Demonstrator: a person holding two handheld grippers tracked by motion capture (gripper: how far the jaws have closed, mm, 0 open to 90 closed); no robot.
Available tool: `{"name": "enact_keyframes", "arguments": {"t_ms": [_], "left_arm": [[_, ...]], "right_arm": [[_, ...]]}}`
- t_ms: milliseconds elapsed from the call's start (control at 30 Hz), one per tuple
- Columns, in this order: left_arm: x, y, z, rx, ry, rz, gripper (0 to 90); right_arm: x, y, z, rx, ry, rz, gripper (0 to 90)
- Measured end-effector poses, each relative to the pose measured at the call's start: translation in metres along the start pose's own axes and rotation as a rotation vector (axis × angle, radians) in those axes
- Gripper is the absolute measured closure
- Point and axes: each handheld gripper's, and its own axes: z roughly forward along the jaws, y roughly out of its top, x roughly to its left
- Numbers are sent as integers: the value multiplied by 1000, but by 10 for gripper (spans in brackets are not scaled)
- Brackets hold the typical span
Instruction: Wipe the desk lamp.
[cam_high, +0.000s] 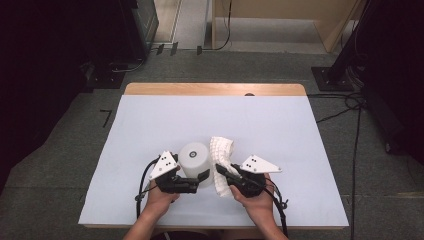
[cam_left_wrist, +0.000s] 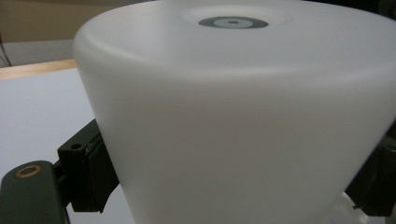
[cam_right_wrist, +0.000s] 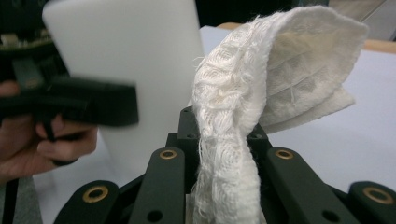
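The left claw grips the white cylinder, one black jaw on each flank. The cylinder stands upright on the pale surface, near the front edge and a little left of centre; its long axis is vertical and its flat top faces up.

Just beside it on the right hangs the white woven cloth, pinched in the closed right claw. It rises from those jaws and folds over, with its long axis running away from the person. The cloth's fold lies close beside the cylinder's right wall; I cannot tell whether they touch. The right claw is the nearer one to wipe that wall, by my reading.
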Motion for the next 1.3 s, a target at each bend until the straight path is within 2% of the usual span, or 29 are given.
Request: {"name": "enact_keyframes", "arguments": {"t_ms": [100,167,200,300,333,400,500,667,767,867,1000,1067,1167,1267,1300], "left_arm": [[4,1,-2,-29,55,-25,87],[6,0,-3,-32,69,-39,87],[8,-1,-2,-27,76,-32,87],[8,-6,2,-18,116,28,87],[8,-11,5,-9,155,69,86],[11,-16,8,5,191,107,86],[16,-23,11,38,212,155,86],[20,-34,16,87,221,184,86],[21,-39,17,103,199,181,83],[20,-38,14,96,212,165,74],[15,-33,10,76,260,118,0],[9,-32,11,71,288,130,0],[3,-32,16,88,335,111,0],[2,-32,21,116,383,93,19],[2,-32,21,119,382,86,45]], "right_arm": [[6,-2,4,18,20,-3,760],[9,-2,5,26,36,-12,759],[11,-2,6,30,39,-15,759],[11,-3,8,44,19,-22,759],[9,-4,8,44,13,-17,759],[3,-6,7,45,-24,1,757],[-8,-8,4,41,-71,36,757],[-21,-10,-1,30,-103,73,756],[-23,-9,-1,24,-102,75,756],[-22,-10,0,27,-102,72,755],[-22,-11,1,30,-101,66,754],[-22,-12,1,30,-108,66,754],[-23,-12,1,27,-111,70,753],[-23,-12,1,27,-113,68,753],[-23,-13,1,29,-114,66,753]]}}
